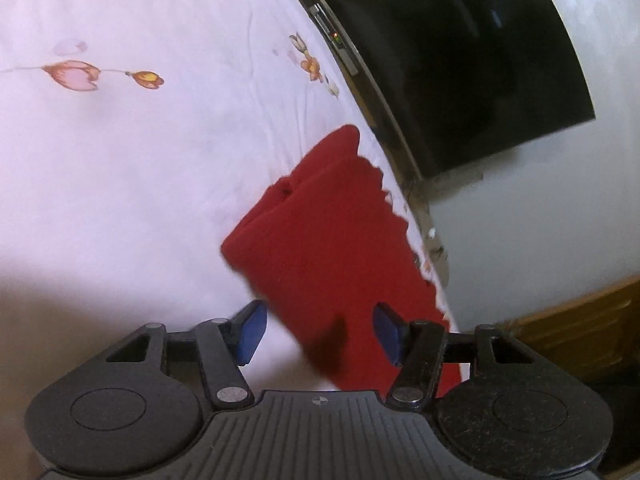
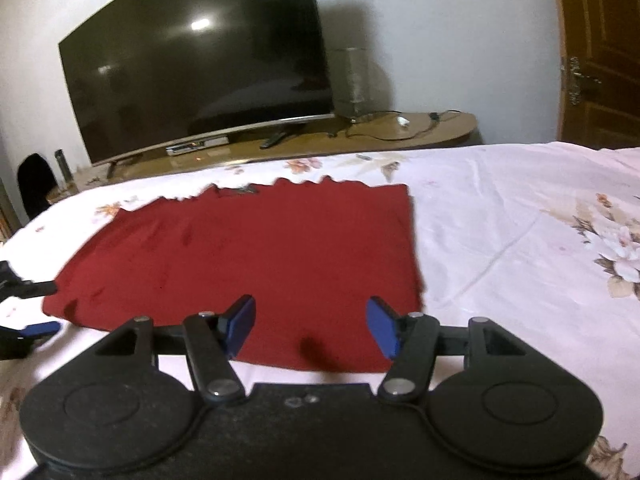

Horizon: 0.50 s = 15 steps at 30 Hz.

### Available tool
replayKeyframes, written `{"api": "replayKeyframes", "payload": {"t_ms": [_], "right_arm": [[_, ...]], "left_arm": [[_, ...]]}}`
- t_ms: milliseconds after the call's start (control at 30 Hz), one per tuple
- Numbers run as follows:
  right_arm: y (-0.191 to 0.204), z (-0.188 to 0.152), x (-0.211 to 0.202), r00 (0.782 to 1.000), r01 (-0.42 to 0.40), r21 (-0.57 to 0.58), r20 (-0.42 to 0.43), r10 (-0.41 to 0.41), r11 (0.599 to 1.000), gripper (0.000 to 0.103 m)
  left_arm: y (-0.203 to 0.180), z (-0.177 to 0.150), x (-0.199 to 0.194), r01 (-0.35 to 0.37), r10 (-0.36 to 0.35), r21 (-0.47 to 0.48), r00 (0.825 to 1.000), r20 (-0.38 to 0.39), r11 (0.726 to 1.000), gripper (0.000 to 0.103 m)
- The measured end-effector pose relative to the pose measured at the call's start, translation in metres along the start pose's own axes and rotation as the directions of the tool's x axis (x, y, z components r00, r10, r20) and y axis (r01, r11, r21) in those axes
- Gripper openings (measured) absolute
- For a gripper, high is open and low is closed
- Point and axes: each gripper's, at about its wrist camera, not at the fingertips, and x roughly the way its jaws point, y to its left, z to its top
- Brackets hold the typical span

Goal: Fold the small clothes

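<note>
At the far left of the right wrist view, the left gripper (image 2: 30, 308) reached in from the frame edge beside the left end of the red garment (image 2: 248, 256), one blue pad low by the cloth's near corner and one dark finger above it. The garment lay flat on the bed (image 2: 500, 240), a white sheet printed with flowers, spread as a wide rectangle with a jagged far edge close to the bed's far side. Beyond that edge stood a wooden counter (image 2: 420, 128) carrying a large dark television (image 2: 192, 68), a flat box beneath the screen, loose cables and a clear container at the right. A brown door (image 2: 596, 60) filled the right edge. The right gripper (image 2: 311, 326) hovered over the near edge of the garment, its fingers (image 2: 240, 326) apart and clear of the cloth, nothing pressed between them. In the left wrist view, tilted sideways, the same garment (image 1: 332, 240) ran up from the lower middle toward the bed's edge, showing folded layers at its upper end. The left gripper (image 1: 320, 332) hung over its near part with both fingers (image 1: 252, 332) spread, gripping nothing; the cloth sat below the gap. The television (image 1: 460, 52) rose at the upper right.
</note>
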Motion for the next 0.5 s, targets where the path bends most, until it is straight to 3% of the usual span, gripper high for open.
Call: {"api": "replayKeyframes", "payload": {"t_ms": [233, 367, 433, 500], "right_arm": [[0.013, 0.014, 0.026, 0.998, -0.055, 0.038, -0.015, 0.056, 0.998, 0.059], [0.033, 0.029, 0.056, 0.994, -0.095, 0.010, -0.045, 0.095, 0.995, 0.043], [0.045, 0.036, 0.071, 0.991, -0.119, -0.016, -0.056, 0.118, 0.993, 0.034], [0.058, 0.041, 0.084, 0.989, -0.134, -0.044, -0.063, 0.131, 0.990, 0.025]], "left_arm": [[-0.006, 0.011, 0.020, 0.016, -0.015, -0.029, 0.999, 0.047, 0.999, 0.059], [-0.011, 0.022, 0.031, 0.008, -0.004, -0.057, 0.998, 0.066, 0.998, 0.053], [-0.015, 0.025, 0.040, -0.024, 0.025, -0.027, 0.998, 0.056, 0.999, 0.032], [-0.010, 0.028, 0.046, -0.033, 0.034, -0.023, 0.998, 0.045, 0.999, 0.020]]}}
